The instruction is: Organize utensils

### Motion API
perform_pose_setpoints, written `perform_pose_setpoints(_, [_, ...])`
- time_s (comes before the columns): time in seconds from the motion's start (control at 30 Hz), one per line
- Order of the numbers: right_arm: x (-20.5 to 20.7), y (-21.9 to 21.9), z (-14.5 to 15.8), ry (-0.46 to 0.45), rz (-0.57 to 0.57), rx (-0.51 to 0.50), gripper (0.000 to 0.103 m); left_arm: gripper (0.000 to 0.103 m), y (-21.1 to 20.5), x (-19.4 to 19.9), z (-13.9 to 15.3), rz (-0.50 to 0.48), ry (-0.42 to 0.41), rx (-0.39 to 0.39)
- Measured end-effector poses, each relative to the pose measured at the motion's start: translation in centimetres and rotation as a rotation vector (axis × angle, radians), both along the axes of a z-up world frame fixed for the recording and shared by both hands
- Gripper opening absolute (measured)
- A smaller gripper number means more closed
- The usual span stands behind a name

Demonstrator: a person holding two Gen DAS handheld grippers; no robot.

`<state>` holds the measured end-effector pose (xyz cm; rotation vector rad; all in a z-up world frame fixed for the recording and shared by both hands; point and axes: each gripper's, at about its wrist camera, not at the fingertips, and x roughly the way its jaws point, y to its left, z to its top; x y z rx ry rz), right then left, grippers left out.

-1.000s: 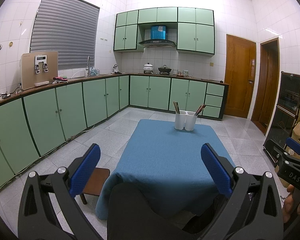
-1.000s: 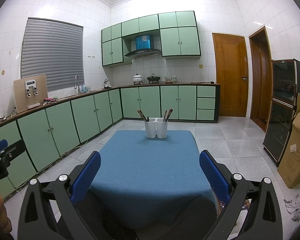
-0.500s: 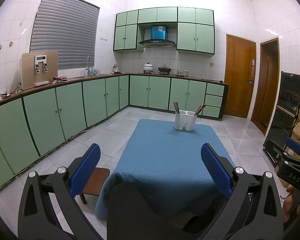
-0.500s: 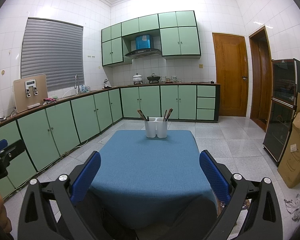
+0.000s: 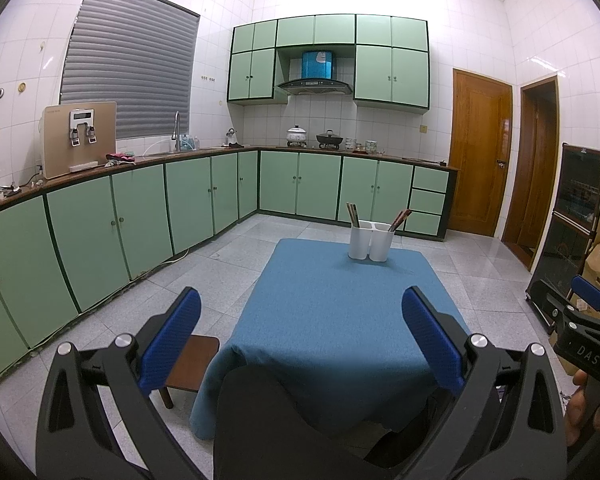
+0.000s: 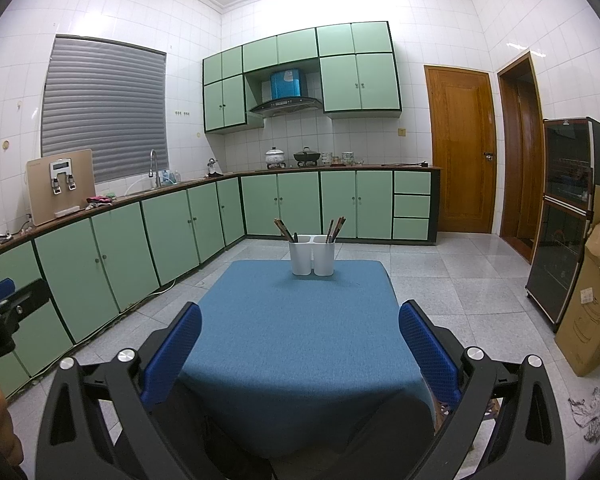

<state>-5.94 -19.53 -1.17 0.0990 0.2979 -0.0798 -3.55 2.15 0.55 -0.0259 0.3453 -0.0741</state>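
Note:
A white two-cup utensil holder (image 5: 369, 240) (image 6: 313, 255) stands at the far end of a table covered with a blue cloth (image 5: 340, 320) (image 6: 296, 332). Brown chopsticks (image 5: 353, 213) (image 6: 283, 229) lean in its left cup and more chopsticks (image 5: 400, 219) (image 6: 336, 228) in its right cup. My left gripper (image 5: 301, 344) is open and empty, held above the table's near edge. My right gripper (image 6: 300, 350) is open and empty, also at the near edge, far from the holder.
Green cabinets (image 5: 140, 216) line the left and back walls. A small brown stool (image 5: 188, 368) stands at the table's left. A dark glass-front cabinet (image 6: 560, 220) and a cardboard box (image 6: 592, 300) stand at the right. Wooden doors (image 6: 460, 152) are at the back right.

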Motion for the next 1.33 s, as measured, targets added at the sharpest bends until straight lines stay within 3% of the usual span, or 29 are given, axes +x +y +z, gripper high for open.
perform_pose_setpoints(1.33, [0.05,0.15,-0.42,0.0,-0.003,0.002,0.097,0.098,-0.67,-0.25,-0.21,-0.004,-0.001,0.004])
